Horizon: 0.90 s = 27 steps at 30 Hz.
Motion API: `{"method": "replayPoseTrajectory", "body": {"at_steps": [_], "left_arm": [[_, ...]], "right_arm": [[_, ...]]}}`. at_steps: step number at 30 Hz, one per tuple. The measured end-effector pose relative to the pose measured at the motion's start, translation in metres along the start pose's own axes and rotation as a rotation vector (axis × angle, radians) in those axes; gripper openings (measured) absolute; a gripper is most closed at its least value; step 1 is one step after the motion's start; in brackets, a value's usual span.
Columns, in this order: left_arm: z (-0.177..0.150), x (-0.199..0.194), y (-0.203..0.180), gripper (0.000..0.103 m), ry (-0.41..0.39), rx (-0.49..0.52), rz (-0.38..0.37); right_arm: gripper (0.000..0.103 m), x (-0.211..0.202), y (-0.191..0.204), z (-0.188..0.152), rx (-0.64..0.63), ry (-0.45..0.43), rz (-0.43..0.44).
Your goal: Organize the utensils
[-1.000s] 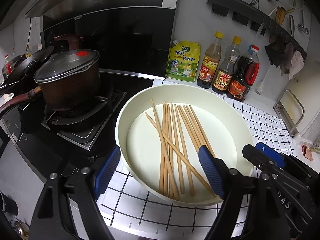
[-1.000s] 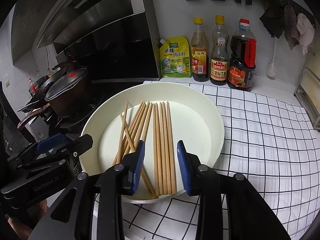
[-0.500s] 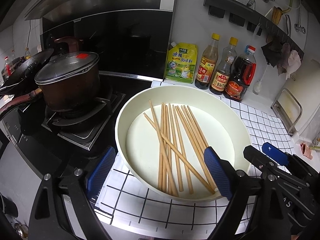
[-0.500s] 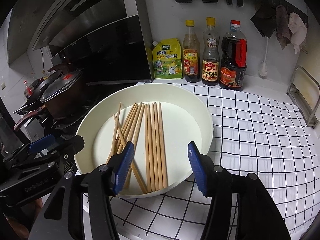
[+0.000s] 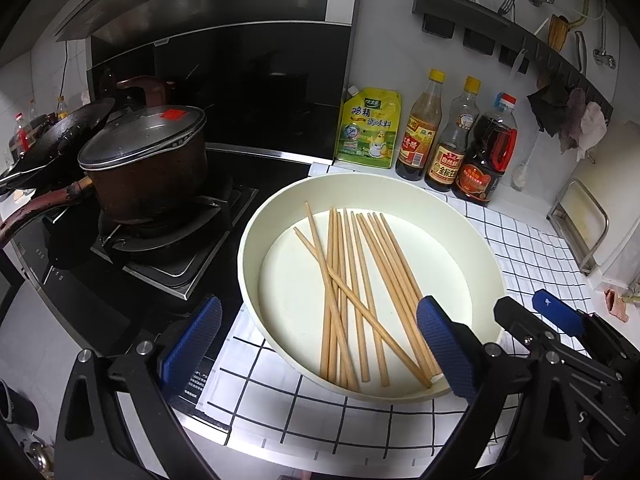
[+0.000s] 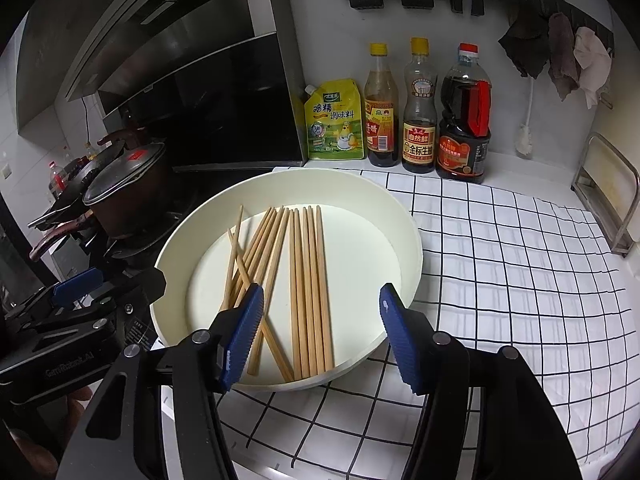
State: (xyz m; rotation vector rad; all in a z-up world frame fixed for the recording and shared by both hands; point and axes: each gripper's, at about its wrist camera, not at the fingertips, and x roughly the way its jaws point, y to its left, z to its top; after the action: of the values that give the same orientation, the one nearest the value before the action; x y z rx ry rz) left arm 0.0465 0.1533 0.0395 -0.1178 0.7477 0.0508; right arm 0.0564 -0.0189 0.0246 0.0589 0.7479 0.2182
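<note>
My left claw [image 5: 316, 344] has just been opening and now stands spread as wide as it goes, its blue pads either side of the near rim of the cream basin [image 5: 256, 216], gripping nothing. My right claw [image 6: 320, 332] has also just been opening, to about half its spread, and it too is empty; only chopstick ends show in the gap beyond it. A moment ago both claws stood narrower over the same basin, so this widening reads to me as getting ready to reach in, not as a release.

The chopsticks [image 5: 352, 288] all lie loose on the basin floor, centre of the left view. Most run roughly parallel; two cross the bundle at a slant toward the left side. In the right view the straight group [image 6: 310, 280] sits just ahead of my right claw, the tangled ones to its left.

The basin rests on the checked cloth [image 6: 520, 280] over the worktop, beside the stove [image 5: 160, 256]. Nothing is sorted yet.
</note>
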Motion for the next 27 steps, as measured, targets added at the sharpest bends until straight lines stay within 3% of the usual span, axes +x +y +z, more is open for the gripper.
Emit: {"method": "replayPoseTrajectory", "body": {"at_steps": [27], "left_arm": [[0.0003, 0.0031, -0.004, 0.096, 0.02, 0.0, 0.011]], "right_arm": [[0.058, -0.0054, -0.0038, -0.004, -0.01, -0.002, 0.002]]}}
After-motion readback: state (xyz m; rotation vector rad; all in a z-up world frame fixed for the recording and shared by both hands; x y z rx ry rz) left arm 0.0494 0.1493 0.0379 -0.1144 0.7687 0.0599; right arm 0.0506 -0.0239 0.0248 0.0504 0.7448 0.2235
